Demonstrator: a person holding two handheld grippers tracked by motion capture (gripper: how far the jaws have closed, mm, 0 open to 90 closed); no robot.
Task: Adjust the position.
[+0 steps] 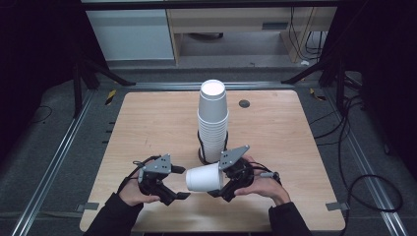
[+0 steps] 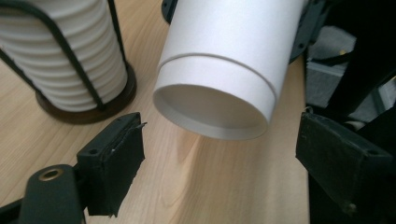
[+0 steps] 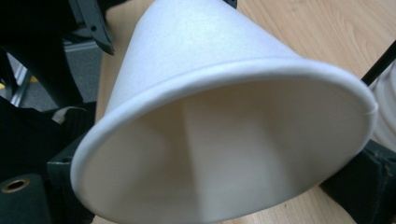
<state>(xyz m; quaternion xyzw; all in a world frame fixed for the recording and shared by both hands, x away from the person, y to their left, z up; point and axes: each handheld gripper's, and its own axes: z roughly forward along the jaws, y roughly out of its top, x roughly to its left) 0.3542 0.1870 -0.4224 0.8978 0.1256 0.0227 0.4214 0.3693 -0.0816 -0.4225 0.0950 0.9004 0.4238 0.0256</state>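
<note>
Left gripper [image 1: 183,183] held low in the left hand [image 1: 132,192], jaws spread wide and pointing toward the right gripper [image 1: 216,183], nothing between them. Right gripper gripped in the right hand [image 1: 259,186], jaws aimed back at the left one and clamped at the rim end of a white paper cup [image 1: 203,178] lying sideways. Forearms angled inward, grey plates tilted on top of both grippers.
</note>
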